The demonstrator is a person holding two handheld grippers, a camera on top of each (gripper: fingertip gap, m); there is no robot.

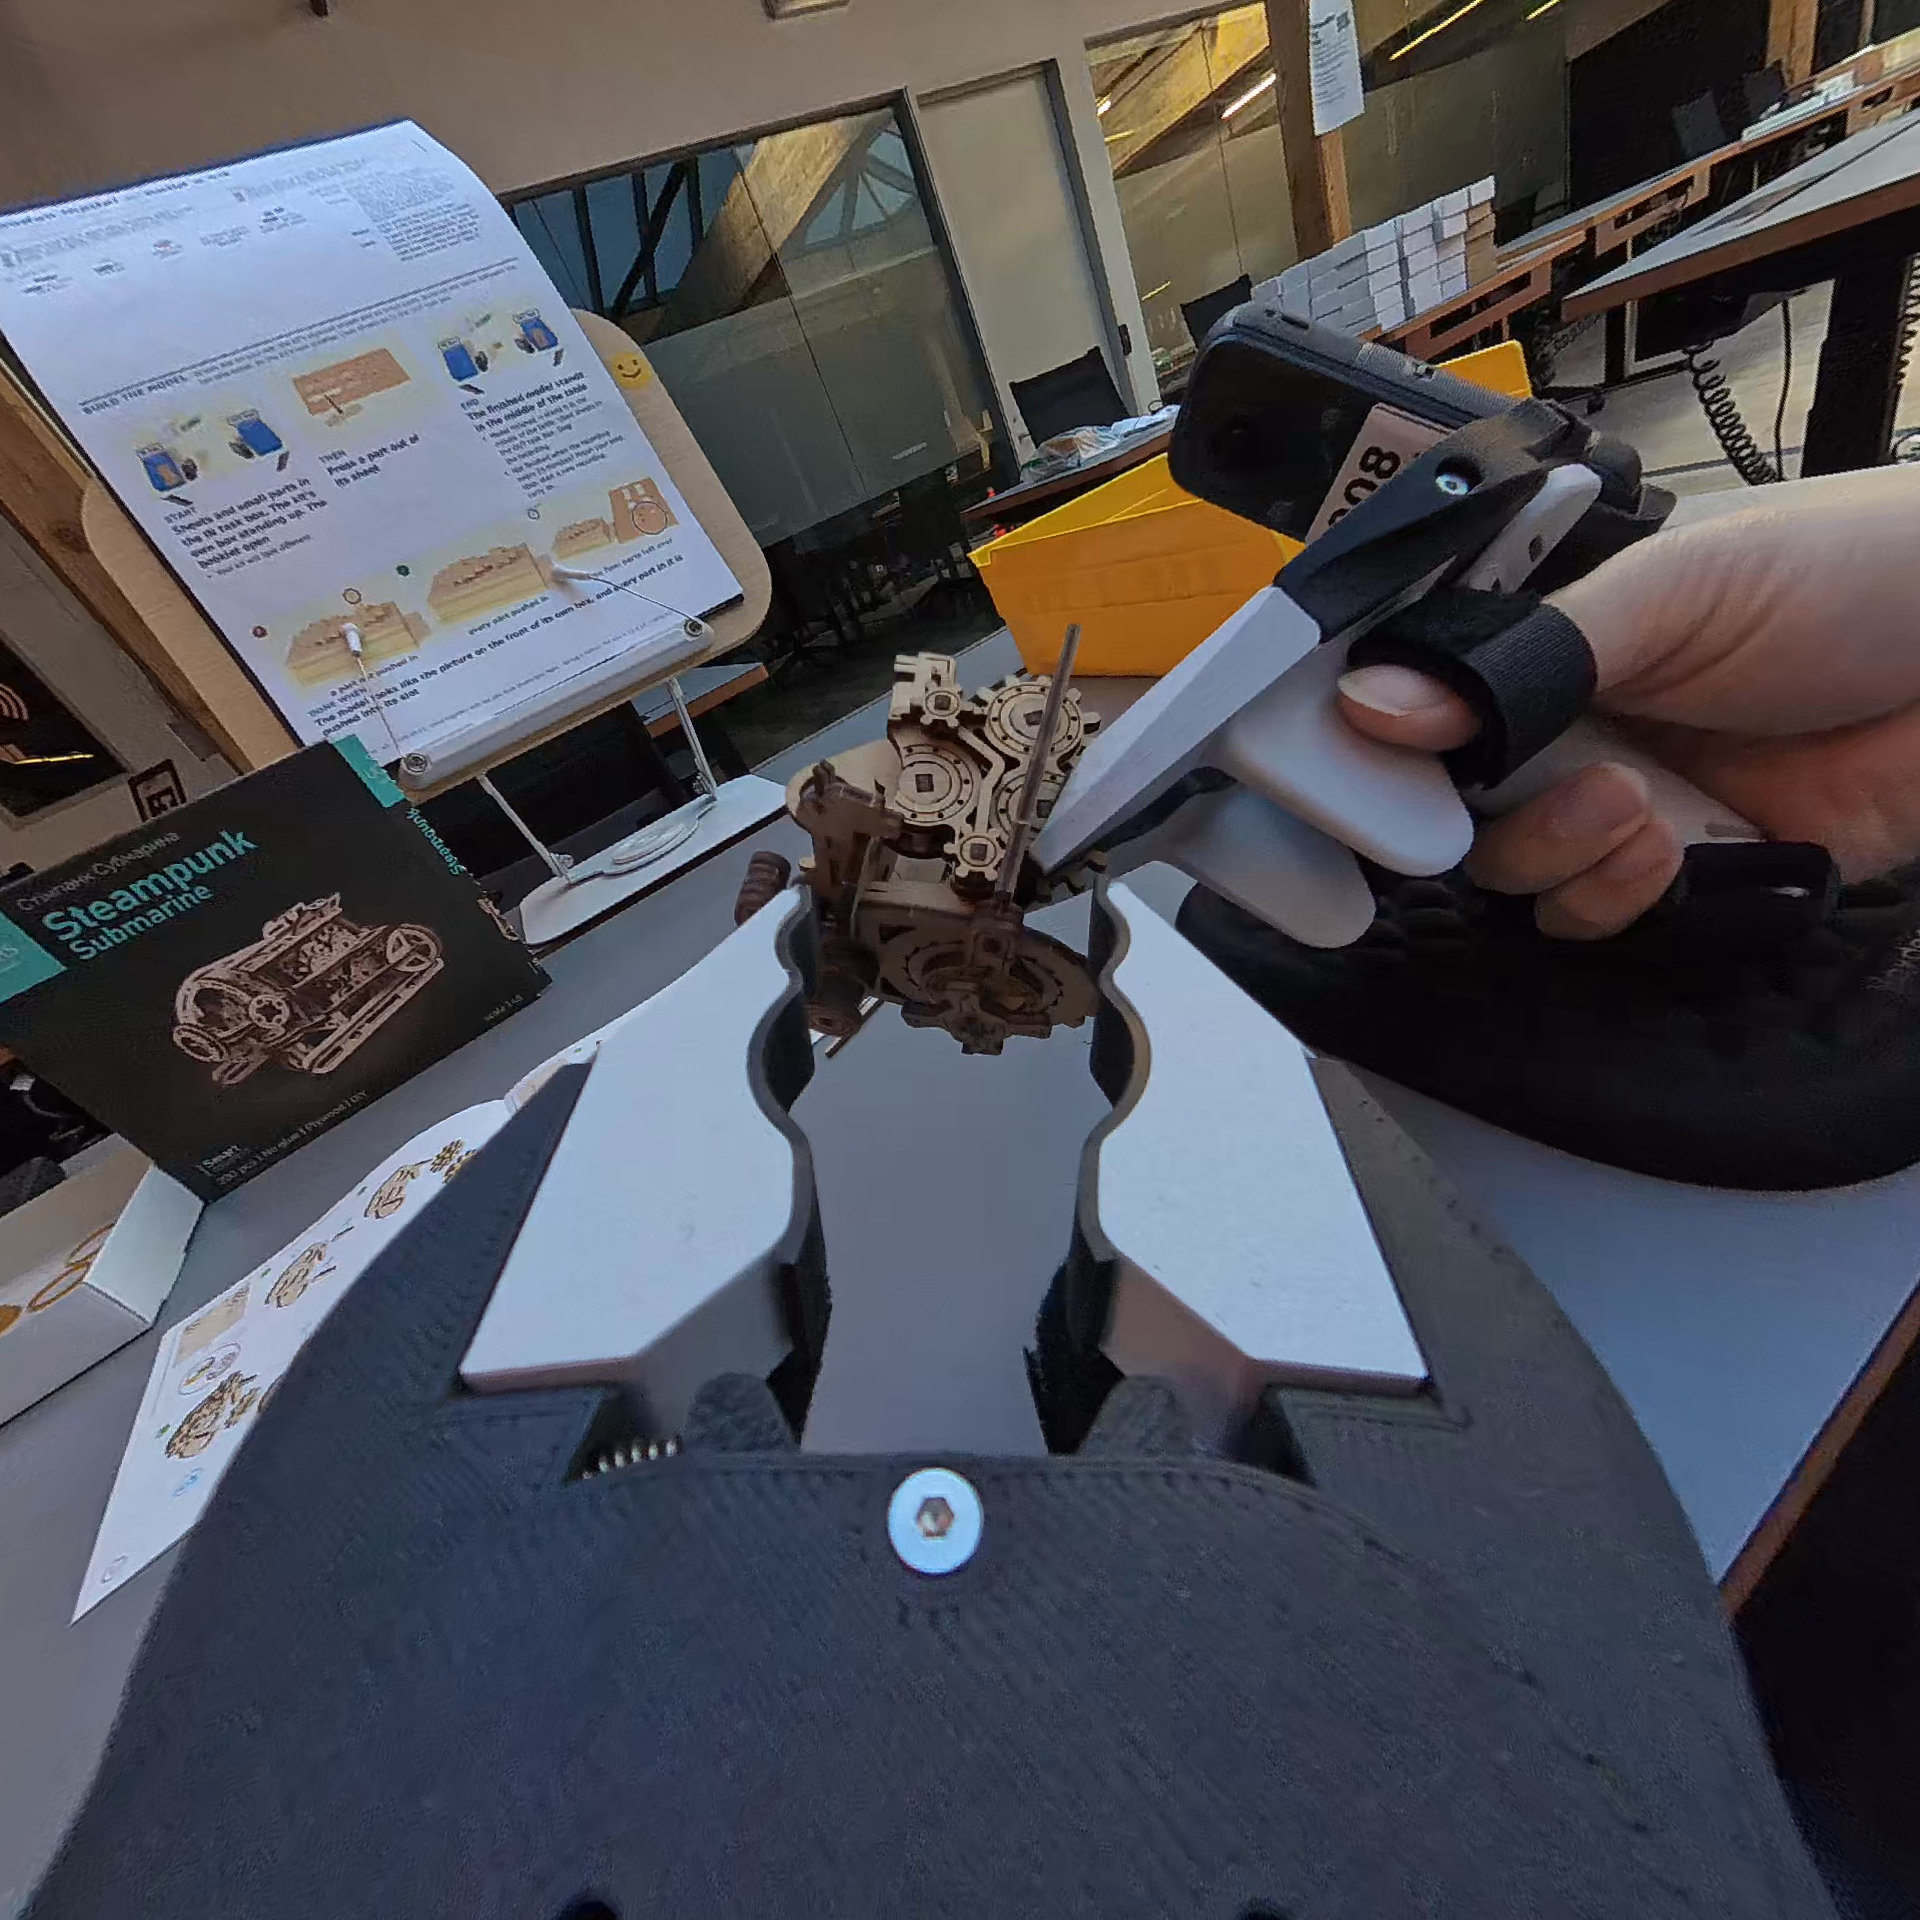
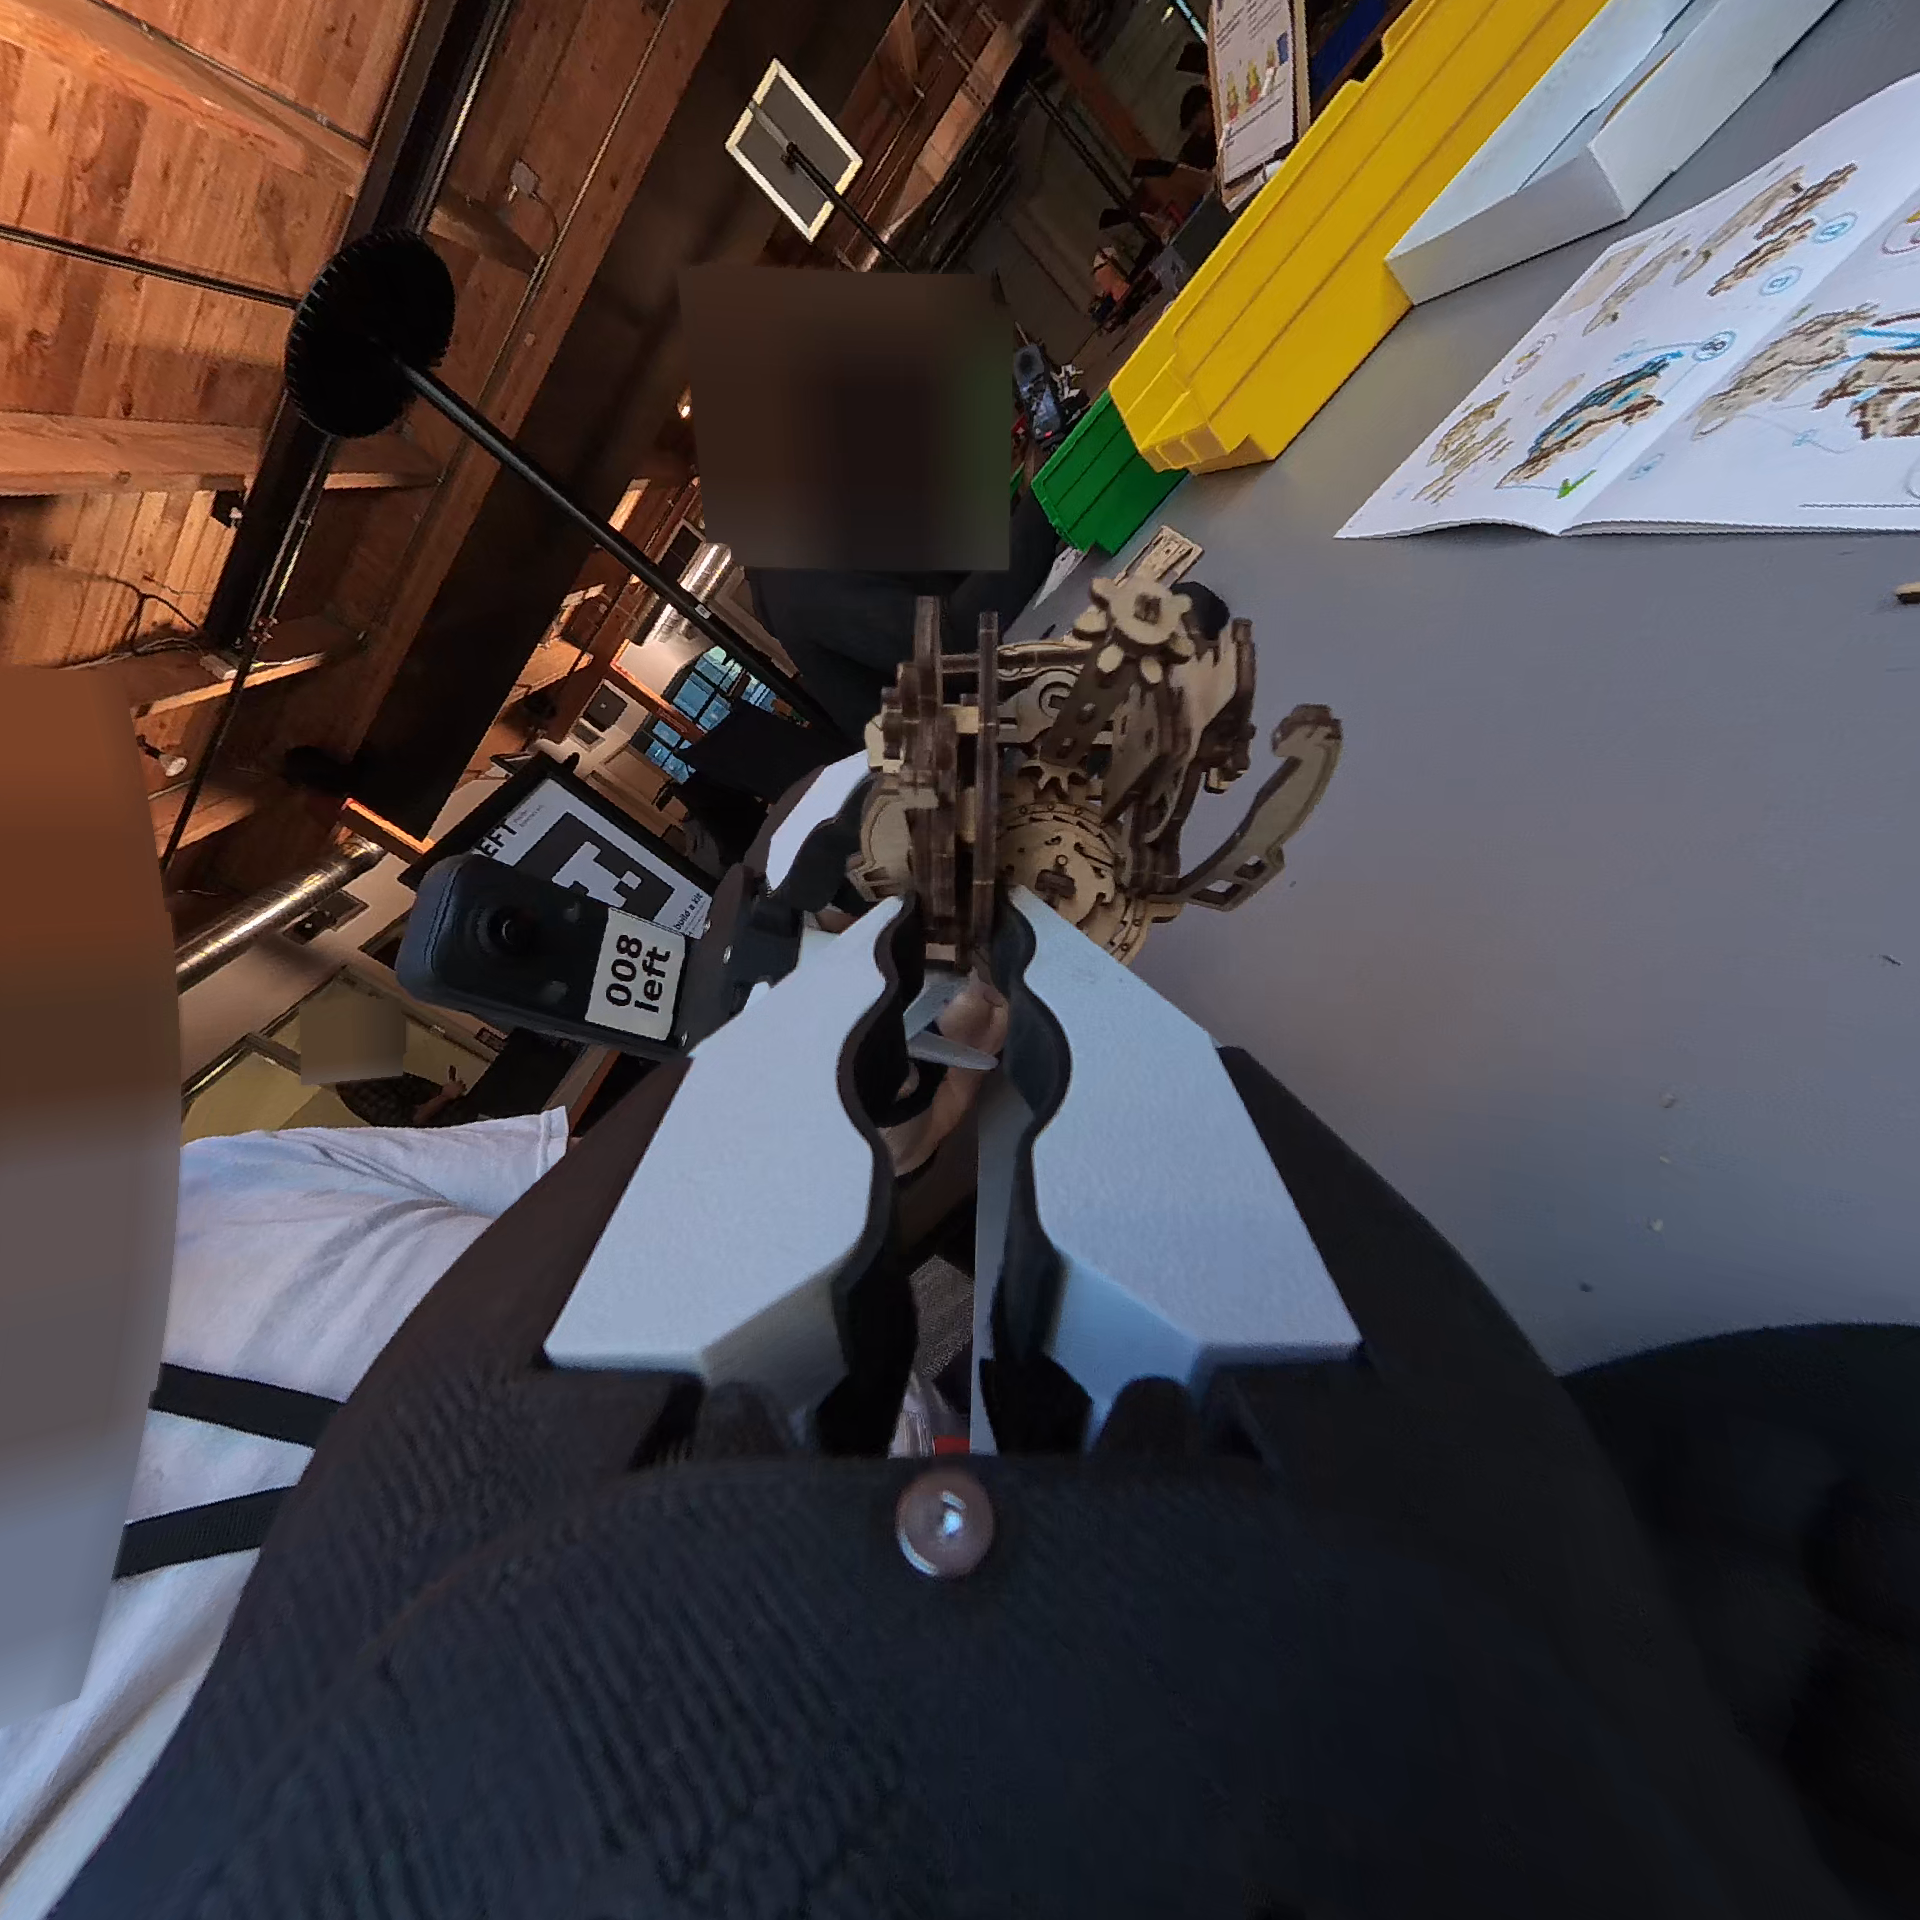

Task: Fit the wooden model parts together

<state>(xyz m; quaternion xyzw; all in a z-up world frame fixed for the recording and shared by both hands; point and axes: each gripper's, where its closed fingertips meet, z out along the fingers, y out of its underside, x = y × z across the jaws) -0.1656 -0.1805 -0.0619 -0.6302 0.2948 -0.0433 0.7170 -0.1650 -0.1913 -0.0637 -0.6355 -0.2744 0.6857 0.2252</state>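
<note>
Between your left tongs (image 1: 940, 935), seen from the left wrist, the wooden model (image 1: 940, 852) sits clamped at its lower end: a laser-cut plywood cluster of toothed gears and round plates, pale on the faces and scorched brown at the edges, held above the smooth grey worktop (image 1: 1621, 1299). A thin dark rod (image 1: 1039, 758) stands up through its gears, and your right tongs (image 1: 1049, 857) press their white wedge tips against it. Behind stand a black kit box (image 1: 260, 977), a paper sheet on a stand (image 1: 343, 416) and a yellow bin (image 1: 1122, 566). From the right wrist, your right tongs (image 2: 956, 940) are clenched on two thin flat plates of the model (image 2: 1039, 790), their wavy black pads gripping the edges; an open booklet (image 2: 1662, 384) lies beyond.
</note>
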